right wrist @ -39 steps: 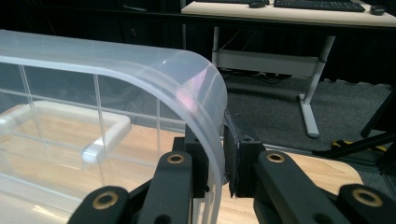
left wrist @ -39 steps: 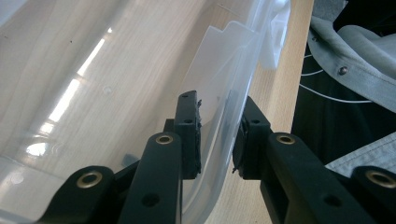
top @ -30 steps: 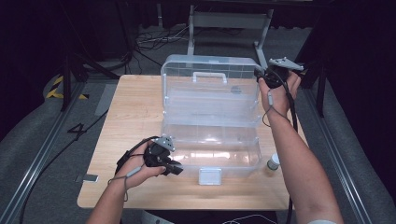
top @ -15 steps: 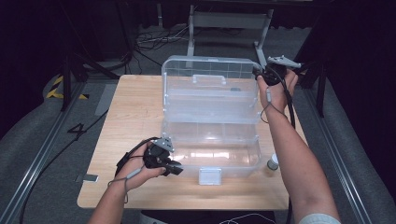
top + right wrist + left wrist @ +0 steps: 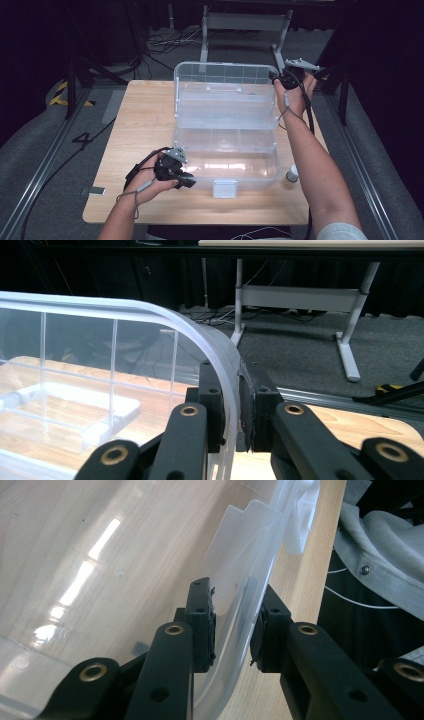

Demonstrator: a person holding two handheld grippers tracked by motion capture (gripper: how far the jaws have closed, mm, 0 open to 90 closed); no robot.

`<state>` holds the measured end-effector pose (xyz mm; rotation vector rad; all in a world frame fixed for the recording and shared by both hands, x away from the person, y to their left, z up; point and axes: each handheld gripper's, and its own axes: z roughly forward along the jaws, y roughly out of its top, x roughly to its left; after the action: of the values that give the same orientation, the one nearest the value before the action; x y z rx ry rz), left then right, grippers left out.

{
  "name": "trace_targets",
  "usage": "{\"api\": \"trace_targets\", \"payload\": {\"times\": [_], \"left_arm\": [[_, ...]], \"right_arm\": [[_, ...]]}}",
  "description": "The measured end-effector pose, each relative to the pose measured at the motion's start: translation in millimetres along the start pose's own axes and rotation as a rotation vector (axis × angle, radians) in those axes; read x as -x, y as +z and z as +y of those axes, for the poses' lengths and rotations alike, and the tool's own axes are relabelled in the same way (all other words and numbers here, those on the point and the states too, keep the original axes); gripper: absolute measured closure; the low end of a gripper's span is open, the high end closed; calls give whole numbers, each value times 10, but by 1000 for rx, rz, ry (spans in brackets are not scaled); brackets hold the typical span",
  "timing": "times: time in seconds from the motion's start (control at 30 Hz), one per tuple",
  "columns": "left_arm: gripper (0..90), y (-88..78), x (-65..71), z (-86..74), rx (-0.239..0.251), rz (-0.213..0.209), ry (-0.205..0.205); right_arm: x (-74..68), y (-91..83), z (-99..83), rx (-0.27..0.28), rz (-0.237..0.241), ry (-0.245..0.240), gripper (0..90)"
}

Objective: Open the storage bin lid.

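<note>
A clear plastic storage box (image 5: 225,167) stands open on the wooden table (image 5: 145,115), its lid (image 5: 225,95) raised behind it. My left gripper (image 5: 187,181) is at the box's near left corner. In the left gripper view its jaws (image 5: 232,630) are shut on the curved corner wall (image 5: 235,605), one pad inside and one outside. My right gripper (image 5: 276,77) is up at the lid's top right corner. In the right gripper view it (image 5: 232,412) is shut on the lid's rounded rim (image 5: 150,315).
A white latch (image 5: 224,188) hangs at the middle of the box's front wall. A small white-capped bottle (image 5: 292,174) stands on the table just right of the box. Behind the table are a metal frame (image 5: 245,22) and cables on the dark floor.
My right gripper has shifted slightly left and a little down with the lid's corner in it. The left gripper and the box base have stayed put.
</note>
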<state>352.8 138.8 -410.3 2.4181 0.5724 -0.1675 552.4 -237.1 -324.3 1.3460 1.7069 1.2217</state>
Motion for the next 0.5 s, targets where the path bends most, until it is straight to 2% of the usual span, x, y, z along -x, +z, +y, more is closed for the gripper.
{"api": "trace_targets", "payload": {"times": [0.33,0.5], "left_arm": [[737,3,6,1,2,4,-5],[737,3,6,2,1,3,-5]], "right_arm": [[59,125,-41,-5,18,9,810],[110,194,-55,-16,44,0,800]]}}
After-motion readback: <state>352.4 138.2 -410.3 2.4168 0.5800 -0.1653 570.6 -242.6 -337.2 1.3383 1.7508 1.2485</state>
